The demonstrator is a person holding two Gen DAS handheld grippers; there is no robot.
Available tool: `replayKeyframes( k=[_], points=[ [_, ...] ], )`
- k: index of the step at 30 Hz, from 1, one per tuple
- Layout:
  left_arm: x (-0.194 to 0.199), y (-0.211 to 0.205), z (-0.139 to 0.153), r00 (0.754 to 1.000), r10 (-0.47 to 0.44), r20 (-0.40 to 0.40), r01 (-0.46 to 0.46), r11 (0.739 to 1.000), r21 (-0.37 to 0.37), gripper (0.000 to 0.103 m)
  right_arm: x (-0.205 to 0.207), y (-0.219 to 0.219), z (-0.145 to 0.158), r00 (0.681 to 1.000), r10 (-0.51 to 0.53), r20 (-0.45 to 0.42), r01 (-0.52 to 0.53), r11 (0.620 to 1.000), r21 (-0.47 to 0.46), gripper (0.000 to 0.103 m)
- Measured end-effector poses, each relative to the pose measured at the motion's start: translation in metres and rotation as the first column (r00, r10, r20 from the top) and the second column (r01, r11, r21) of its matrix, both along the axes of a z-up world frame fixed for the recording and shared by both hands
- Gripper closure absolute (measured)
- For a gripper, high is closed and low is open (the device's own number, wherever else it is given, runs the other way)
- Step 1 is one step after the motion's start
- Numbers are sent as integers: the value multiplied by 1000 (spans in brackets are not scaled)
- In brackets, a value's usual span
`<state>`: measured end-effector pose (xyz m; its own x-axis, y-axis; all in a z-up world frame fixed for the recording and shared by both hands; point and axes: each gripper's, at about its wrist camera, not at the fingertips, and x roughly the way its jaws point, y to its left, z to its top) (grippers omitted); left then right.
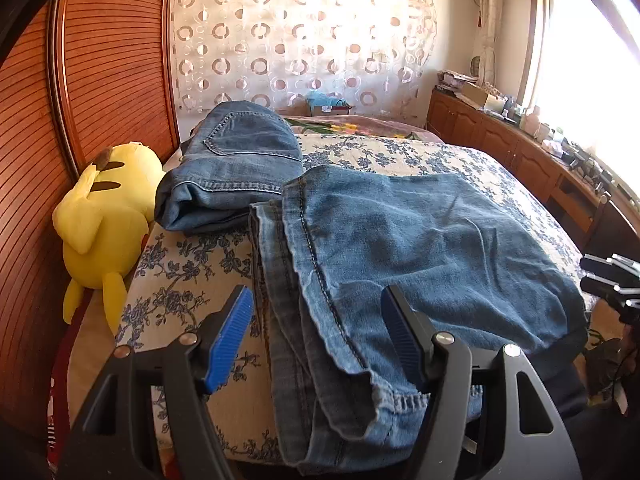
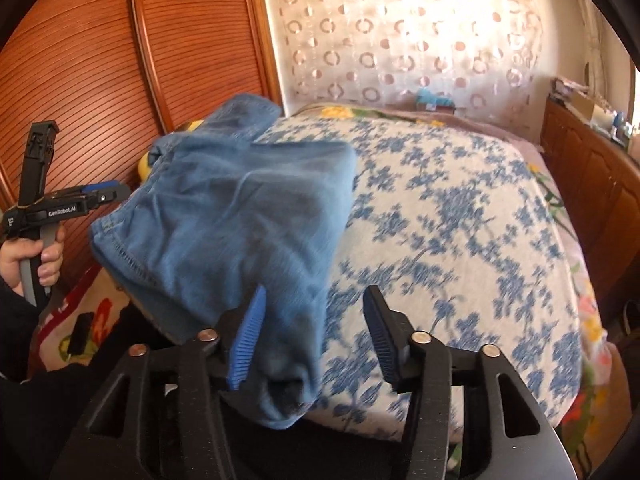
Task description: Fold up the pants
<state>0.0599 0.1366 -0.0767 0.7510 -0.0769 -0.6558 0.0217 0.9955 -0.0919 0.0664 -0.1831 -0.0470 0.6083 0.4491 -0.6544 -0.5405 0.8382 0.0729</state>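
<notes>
Blue denim pants (image 1: 420, 248) lie folded on the near edge of the bed, hems toward me. My left gripper (image 1: 316, 328) is open, its blue pads (image 1: 228, 340) either side of the leg hems, not clamped. In the right wrist view the same pants (image 2: 224, 232) lie at left, blurred. My right gripper (image 2: 312, 332) is open with a corner of the denim hanging between its fingers, near the left pad (image 2: 248, 340). The left gripper shows in the right wrist view (image 2: 100, 196), hand-held beside the pants.
A second folded pair of jeans (image 1: 232, 168) lies farther back on the floral bedspread (image 1: 420, 156), beside a yellow plush toy (image 1: 104, 220). A wooden slatted wardrobe (image 1: 100, 60) stands left. A wooden cabinet (image 1: 520, 148) with clutter runs along the right under the window.
</notes>
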Motion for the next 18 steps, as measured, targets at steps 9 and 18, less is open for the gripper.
replayKeyframes(
  k=[9,18],
  points=[
    [18,0,-8,1000,-4,-14,4,1000,29,37,36,13,0,999,24,37,-22,998,-51,43],
    [54,19,1,1000,12,-18,-11,999,50,37,96,38,6,998,40,52,-37,997,-68,40]
  ],
)
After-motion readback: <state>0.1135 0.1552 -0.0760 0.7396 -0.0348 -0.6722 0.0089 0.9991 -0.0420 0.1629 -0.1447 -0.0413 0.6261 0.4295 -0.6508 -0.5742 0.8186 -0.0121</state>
